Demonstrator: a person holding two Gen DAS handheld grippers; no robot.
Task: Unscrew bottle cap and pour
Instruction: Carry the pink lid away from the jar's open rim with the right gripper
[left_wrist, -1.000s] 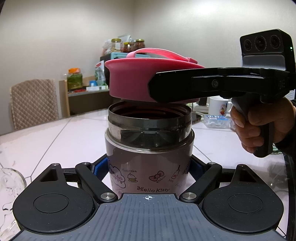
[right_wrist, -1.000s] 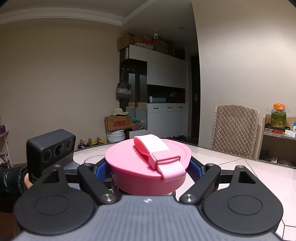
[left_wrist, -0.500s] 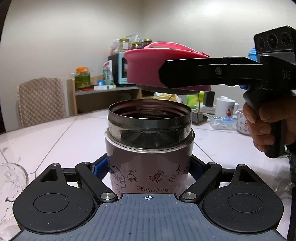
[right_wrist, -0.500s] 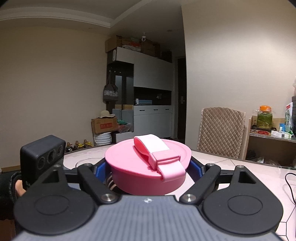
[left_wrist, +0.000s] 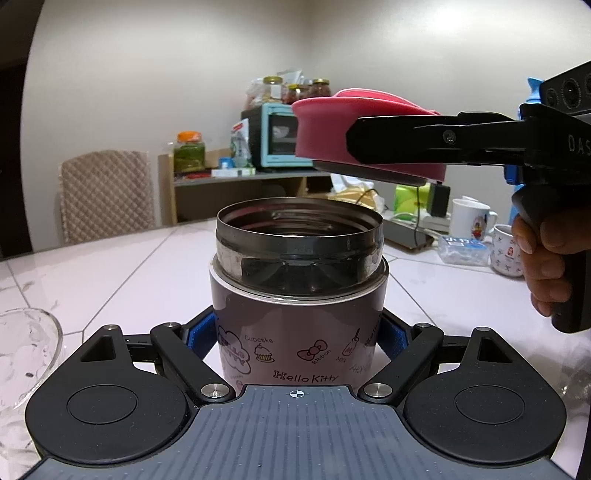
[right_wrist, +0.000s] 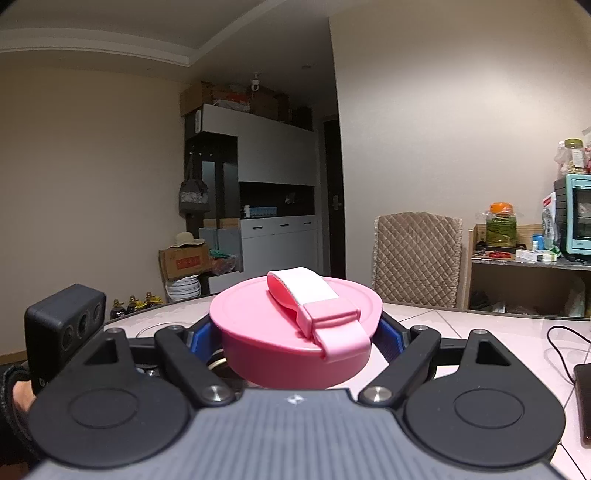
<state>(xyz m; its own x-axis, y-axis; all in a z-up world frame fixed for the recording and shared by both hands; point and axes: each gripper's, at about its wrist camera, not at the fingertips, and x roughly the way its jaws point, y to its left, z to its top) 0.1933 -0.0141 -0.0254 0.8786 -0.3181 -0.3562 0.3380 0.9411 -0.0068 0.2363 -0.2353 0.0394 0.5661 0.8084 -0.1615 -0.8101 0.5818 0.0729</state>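
A purple Hello Kitty food jar (left_wrist: 299, 317) stands upright on the white table, its steel mouth uncovered. My left gripper (left_wrist: 297, 334) is shut on the jar's lower body, blue pads pressing both sides. The pink cap (left_wrist: 332, 136) hangs in the air above and to the right of the jar's mouth, clear of the rim. In the right wrist view the pink cap (right_wrist: 295, 328), with its pale strap on top, sits level between the blue pads of my right gripper (right_wrist: 295, 334), which is shut on it. A hand (left_wrist: 543, 266) holds the right gripper's handle.
A clear glass dish (left_wrist: 26, 350) sits at the left edge beside my left gripper. Mugs (left_wrist: 471, 219) and a small plastic box (left_wrist: 463, 249) stand at the back right. A quilted chair (left_wrist: 105, 195) and a shelf with a blue toaster oven (left_wrist: 275, 136) lie behind the table.
The right gripper has carried the pink cap up and to the right, away from the jar's mouth. The jar stays still in my left gripper.
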